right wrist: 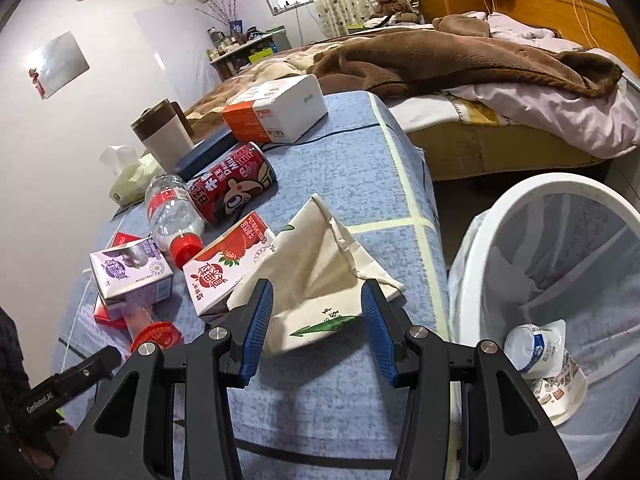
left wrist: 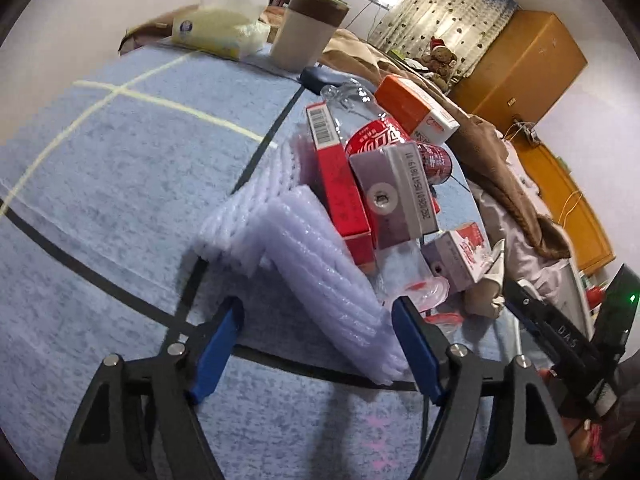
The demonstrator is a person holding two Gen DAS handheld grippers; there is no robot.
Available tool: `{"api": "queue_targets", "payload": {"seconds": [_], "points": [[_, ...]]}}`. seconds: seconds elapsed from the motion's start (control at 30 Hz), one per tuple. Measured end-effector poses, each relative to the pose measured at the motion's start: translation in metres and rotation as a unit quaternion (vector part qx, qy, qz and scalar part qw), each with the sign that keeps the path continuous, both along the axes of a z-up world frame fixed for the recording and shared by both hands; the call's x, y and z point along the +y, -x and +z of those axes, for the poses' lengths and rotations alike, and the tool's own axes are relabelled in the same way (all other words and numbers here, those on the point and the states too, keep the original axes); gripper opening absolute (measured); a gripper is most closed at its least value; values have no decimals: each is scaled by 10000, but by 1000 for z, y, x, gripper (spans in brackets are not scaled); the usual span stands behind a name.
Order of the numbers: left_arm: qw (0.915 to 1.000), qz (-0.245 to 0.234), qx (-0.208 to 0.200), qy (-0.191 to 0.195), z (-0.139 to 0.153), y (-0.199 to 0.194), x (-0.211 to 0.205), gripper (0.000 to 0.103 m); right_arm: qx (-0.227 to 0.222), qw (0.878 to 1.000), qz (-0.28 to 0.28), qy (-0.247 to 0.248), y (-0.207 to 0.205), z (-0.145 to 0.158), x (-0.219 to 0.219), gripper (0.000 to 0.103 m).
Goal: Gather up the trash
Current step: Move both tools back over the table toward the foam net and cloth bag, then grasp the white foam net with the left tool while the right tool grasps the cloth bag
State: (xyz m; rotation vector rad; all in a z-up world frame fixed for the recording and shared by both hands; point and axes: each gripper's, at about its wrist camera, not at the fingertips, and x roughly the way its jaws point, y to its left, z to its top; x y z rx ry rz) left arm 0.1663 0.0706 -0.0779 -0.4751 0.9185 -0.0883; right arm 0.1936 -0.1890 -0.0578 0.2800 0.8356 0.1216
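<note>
Trash lies in a heap on the blue table cloth (left wrist: 120, 152). A ribbed, pale foam sleeve (left wrist: 320, 264) reaches in between the blue pads of my left gripper (left wrist: 320, 344). The right pad is at its edge, the left pad (left wrist: 220, 340) stands clear of it, so the gripper is open. My right gripper (right wrist: 318, 328) is shut on a cream paper bag (right wrist: 320, 268), which tents up between both pads. Beside it lie a strawberry carton (right wrist: 228, 268), a purple carton (right wrist: 128, 276), a clear bottle (right wrist: 172, 216) and a red can (right wrist: 232, 188).
A white bin (right wrist: 560, 184) with a liner stands right of the table, a yogurt cup (right wrist: 534, 346) inside. A mug (right wrist: 164, 136), a tissue pack (right wrist: 134, 180), a dark case (right wrist: 208, 152) and an orange-white box (right wrist: 276, 108) sit at the far end. A bed (right wrist: 480, 80) lies beyond.
</note>
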Motion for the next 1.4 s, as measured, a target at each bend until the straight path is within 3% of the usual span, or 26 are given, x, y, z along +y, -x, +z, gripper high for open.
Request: {"api": "queue_targets", "payload": {"seconds": [0.07,0.13,0.27,0.37,0.43,0.57,0.77,0.9,1.0,1.1,1.17,1.27,1.33,1.4], "points": [[10000,11,7,69,0,0,1,73,-23,10000,2,27,-1,0,2,46],[9998,16,14,197,0,0,4,67,-28,10000,52,8,-2,1,4,37],[9997,125,-33,210,2,-3,6,65,-24,9999,133,56,-3,0,9,27],[9995,166,-78,269,2,-6,9,49,0,9998,170,46,-5,-2,11,18],[9994,211,-179,207,5,-2,12,41,-27,9998,191,23,-4,-2,12,6],[9985,374,-324,212,9,-2,19,38,-140,9997,210,50,0,0,12,4],[9967,304,-634,-402,23,1,12,36,-304,9990,315,21,6,2,15,2],[9964,275,-657,-449,25,5,14,36,-356,9988,329,-72,10,5,12,2],[9952,233,-647,-702,24,7,13,36,-283,9995,96,-114,13,5,0,2],[9948,79,-524,-869,21,3,10,36,-87,9998,-7,-204,13,2,-10,3],[9929,2,-473,-1093,19,1,7,36,105,9987,-227,-454,10,-4,-18,9],[9903,-77,-453,-1310,18,-2,4,36,422,9949,-353,-843,3,-14,-20,25],[9894,-147,-377,-1395,17,-5,5,42,492,9918,-283,-1148,1,-19,-18,48],[9887,-111,-337,-1460,16,-8,6,47,581,9867,-226,-1501,-3,-24,-15,54]]}}
